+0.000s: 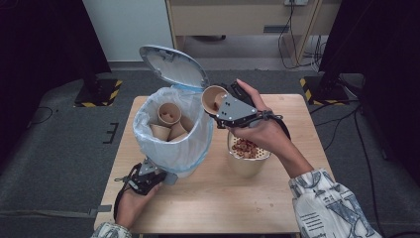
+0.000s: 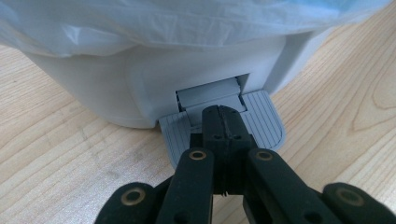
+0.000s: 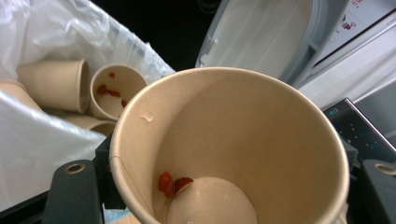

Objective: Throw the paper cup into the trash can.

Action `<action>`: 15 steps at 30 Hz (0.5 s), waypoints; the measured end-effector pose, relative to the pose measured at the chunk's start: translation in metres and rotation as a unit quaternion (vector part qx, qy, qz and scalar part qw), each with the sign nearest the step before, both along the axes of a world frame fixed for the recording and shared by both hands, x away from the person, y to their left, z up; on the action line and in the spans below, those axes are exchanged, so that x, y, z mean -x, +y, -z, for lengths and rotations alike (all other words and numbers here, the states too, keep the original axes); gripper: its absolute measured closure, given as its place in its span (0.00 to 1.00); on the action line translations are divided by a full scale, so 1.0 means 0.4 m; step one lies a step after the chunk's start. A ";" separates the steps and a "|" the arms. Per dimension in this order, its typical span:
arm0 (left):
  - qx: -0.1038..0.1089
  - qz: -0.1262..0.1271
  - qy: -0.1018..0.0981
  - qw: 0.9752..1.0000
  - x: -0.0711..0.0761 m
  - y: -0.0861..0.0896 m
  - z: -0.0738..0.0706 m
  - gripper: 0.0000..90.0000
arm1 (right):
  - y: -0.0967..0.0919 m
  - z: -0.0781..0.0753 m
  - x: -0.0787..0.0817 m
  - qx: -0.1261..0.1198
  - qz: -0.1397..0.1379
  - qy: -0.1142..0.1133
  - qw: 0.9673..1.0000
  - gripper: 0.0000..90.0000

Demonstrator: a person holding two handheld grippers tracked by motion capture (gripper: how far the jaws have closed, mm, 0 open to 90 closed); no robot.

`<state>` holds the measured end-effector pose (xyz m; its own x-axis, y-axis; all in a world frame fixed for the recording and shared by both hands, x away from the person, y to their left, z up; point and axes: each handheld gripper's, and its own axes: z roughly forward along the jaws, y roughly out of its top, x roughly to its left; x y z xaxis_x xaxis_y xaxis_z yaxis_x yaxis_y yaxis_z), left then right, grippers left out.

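On a wooden table (image 1: 218, 198), toward 9 o'clock of centre: white pedal bin (image 1: 173, 131), lined with a pale bag (image 1: 148, 144), lid (image 1: 173, 64) swung up at 12 o'clock. Inside, several used paper cups (image 1: 169, 114), one smeared red as seen in the right gripper view.

At 7 o'clock of the bin, low on the table: left gripper (image 2: 223, 122), jaws pressed together with nothing between them, tips resting on the ribbed grey pedal (image 2: 264, 119) at the bin's base. Left hand (image 1: 130, 203) wrapped around the handle.

At 2 o'clock of the bin, raised above its rim: right gripper (image 1: 218, 106), pinching an empty paper cup (image 3: 224, 154) by its sides, mouth tipped toward the bin opening. Red scraps (image 3: 173, 183) stuck near the cup's bottom. Right hand (image 1: 260, 126) over the gripper, patterned sleeve (image 1: 327, 203) trailing to 5 o'clock.

Directly below the right hand, just beside the bin at 3 o'clock: larger paper tub (image 1: 246, 156) holding reddish-brown pieces, partly hidden by hand and gripper.

Beyond the table at 12 o'clock: wooden cabinet (image 1: 237, 17), cables (image 1: 297, 44) on the floor.
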<state>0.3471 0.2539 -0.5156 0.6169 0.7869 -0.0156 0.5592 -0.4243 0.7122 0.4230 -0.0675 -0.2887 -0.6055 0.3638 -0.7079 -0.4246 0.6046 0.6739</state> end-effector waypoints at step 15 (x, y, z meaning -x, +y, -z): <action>0.000 0.001 0.001 1.000 0.000 0.001 0.000 1.00 | 0.062 -0.025 0.010 0.001 -0.025 0.006 1.000 0.30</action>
<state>0.3473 0.2542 -0.5155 0.6182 0.7858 -0.0168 0.5595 -0.4249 0.7116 0.4192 -0.0429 -0.2788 -0.6313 0.3314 -0.7012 -0.4459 0.5846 0.6778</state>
